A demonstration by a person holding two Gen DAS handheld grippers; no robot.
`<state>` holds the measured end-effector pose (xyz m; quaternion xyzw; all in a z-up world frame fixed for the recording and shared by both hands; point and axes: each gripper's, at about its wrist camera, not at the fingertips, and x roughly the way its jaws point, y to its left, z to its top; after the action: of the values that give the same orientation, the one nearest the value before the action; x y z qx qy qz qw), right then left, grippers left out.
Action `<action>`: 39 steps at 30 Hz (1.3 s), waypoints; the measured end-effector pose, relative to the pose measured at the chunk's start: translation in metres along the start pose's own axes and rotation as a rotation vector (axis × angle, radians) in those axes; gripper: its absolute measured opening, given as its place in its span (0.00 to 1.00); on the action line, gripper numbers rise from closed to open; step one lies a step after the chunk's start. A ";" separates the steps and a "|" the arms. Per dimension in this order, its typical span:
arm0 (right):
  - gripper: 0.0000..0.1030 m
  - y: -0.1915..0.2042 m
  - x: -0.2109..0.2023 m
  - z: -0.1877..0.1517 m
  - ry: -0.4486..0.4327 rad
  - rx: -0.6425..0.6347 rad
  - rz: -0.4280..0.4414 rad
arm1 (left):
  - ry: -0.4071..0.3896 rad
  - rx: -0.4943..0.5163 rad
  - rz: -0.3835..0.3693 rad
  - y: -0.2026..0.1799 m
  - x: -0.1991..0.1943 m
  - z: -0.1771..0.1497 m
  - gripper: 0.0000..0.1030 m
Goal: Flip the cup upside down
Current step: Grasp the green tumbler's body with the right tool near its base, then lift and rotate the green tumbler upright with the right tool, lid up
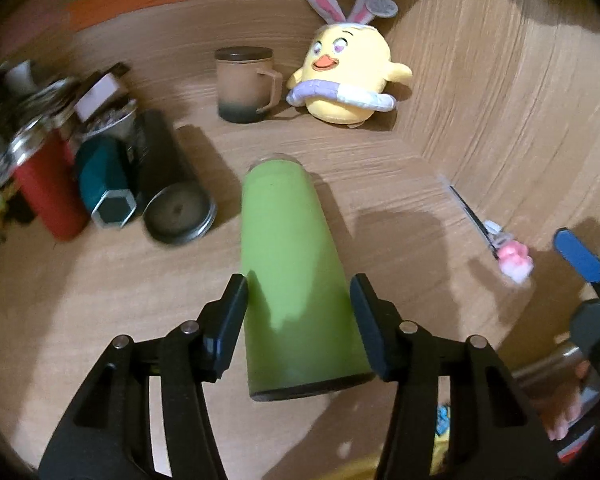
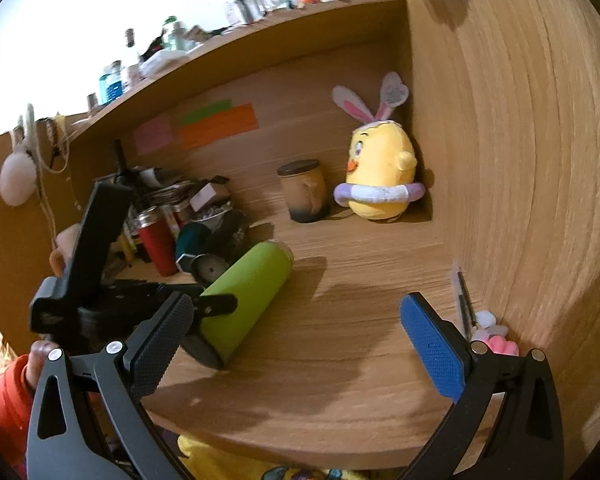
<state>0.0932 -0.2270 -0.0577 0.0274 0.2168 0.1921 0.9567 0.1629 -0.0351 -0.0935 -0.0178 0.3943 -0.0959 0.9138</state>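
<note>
A tall green cup (image 1: 292, 264) lies tilted, its dark base toward me and its rim pointing at the back of the wooden desk. My left gripper (image 1: 299, 292) is shut on the cup near its base, one pad on each side. In the right wrist view the green cup (image 2: 248, 300) is held slanted just above the desk by the left gripper (image 2: 216, 304). My right gripper (image 2: 296, 336) is open and empty, to the right of the cup, above the desk front.
A brown lidded mug (image 1: 246, 84) and a yellow chick plush (image 1: 348, 76) stand at the back. A red tumbler (image 1: 46, 196), a teal bottle (image 1: 104, 184) and a dark cylinder (image 1: 172, 196) crowd the left. A pen with pink topper (image 1: 496, 244) lies by the right wall (image 1: 500, 92).
</note>
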 end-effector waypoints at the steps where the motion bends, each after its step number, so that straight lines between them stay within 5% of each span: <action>1: 1.00 0.007 -0.001 -0.002 0.009 -0.015 0.013 | -0.009 -0.006 0.003 0.000 -0.006 -0.006 0.49; 10: 1.00 0.058 0.002 -0.026 0.050 -0.136 0.078 | -0.049 -0.070 -0.086 0.015 -0.047 -0.022 0.34; 19: 1.00 0.091 0.068 -0.048 0.171 -0.150 0.116 | -0.132 -0.109 0.065 0.071 -0.069 -0.031 0.34; 26: 1.00 0.091 0.106 -0.065 0.197 -0.104 0.033 | -0.106 -0.124 0.060 0.089 -0.060 -0.046 0.34; 39: 0.70 0.081 0.078 -0.072 0.195 -0.176 0.046 | -0.175 -0.018 0.020 0.047 -0.076 -0.041 0.34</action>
<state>0.0988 -0.1244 -0.1429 -0.0703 0.2904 0.2340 0.9252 0.0898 0.0267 -0.0726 -0.0302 0.3139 -0.0813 0.9455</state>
